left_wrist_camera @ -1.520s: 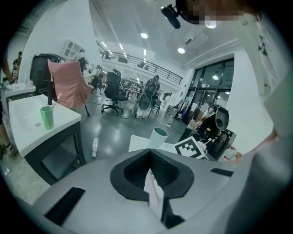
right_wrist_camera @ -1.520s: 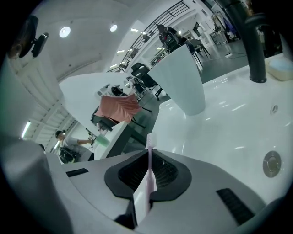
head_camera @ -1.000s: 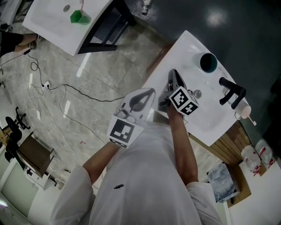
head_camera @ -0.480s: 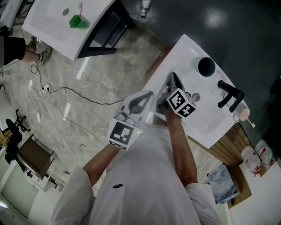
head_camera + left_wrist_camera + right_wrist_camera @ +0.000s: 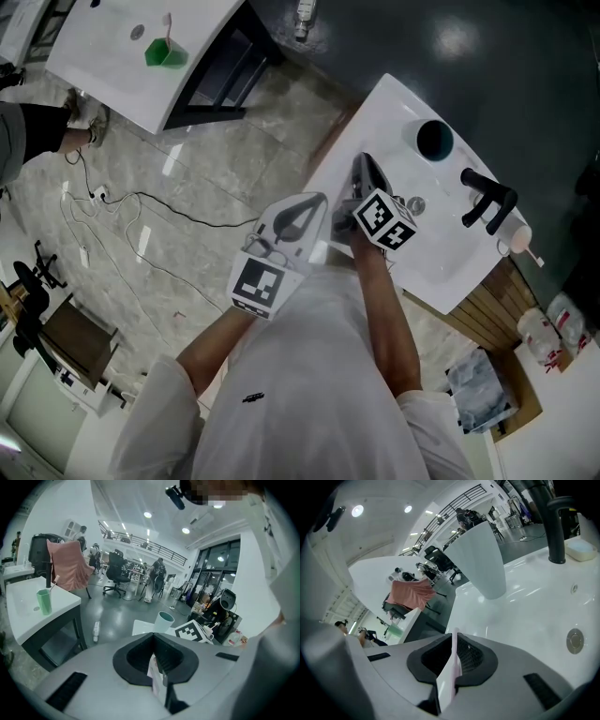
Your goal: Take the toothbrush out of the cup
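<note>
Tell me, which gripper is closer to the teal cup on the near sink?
The right. The right gripper is over the white sink, short of the cup; the left gripper sits farther back, by the sink's near corner.

— What sort of place is it?
— A large open lab or office hall, not a home. One white washbasin top (image 5: 445,258) and a second white basin top (image 5: 98,47) on a black frame (image 5: 220,70) stand on a grey marble floor (image 5: 234,159) with loose black cables (image 5: 187,217).
— And behind?
— Black office chairs (image 5: 115,571), an upper gallery with a metal railing (image 5: 140,543), round ceiling lamps (image 5: 148,514), tall glass walls (image 5: 213,569) — and people standing (image 5: 157,573).
</note>
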